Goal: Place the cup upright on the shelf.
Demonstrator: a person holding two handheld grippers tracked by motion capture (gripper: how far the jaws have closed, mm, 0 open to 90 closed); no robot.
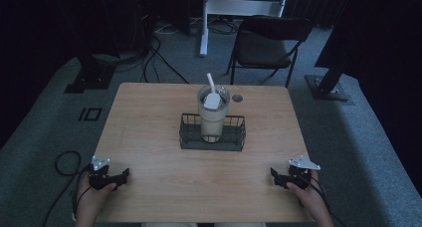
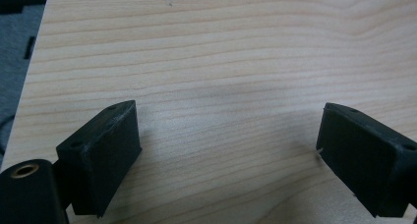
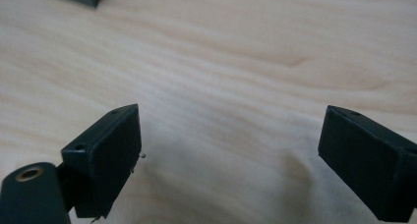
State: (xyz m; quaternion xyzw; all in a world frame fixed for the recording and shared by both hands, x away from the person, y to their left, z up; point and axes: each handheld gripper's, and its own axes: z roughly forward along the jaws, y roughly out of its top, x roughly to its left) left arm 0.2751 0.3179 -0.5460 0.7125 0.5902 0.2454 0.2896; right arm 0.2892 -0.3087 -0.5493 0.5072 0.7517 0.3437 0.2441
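Grippers sat at the near corners of the light wooden square table (image 1: pixel 149 137), one in each of the person's hands. The left gripper (image 1: pixel 122 177) lay low over the near left corner, its two black jaws spread wide with bare wood grain between them in the left gripper view (image 2: pixel 228 150). The right gripper (image 1: pixel 276 178) lay over the near right corner, jaws equally wide apart and holding nothing in the right gripper view (image 3: pixel 231 155). Both were well apart from the dark wire rectangular basket (image 1: pixel 189 137) at the table's middle. Inside the basket stood a clear plastic tumbler (image 1: pixel 212 118), upright, filled with a pale creamy drink, topped by a lid with a white straw (image 1: pixel 210 81) leaning slightly left. Beyond the table stood a black folding chair (image 1: pixel 266 45) on grey carpet.
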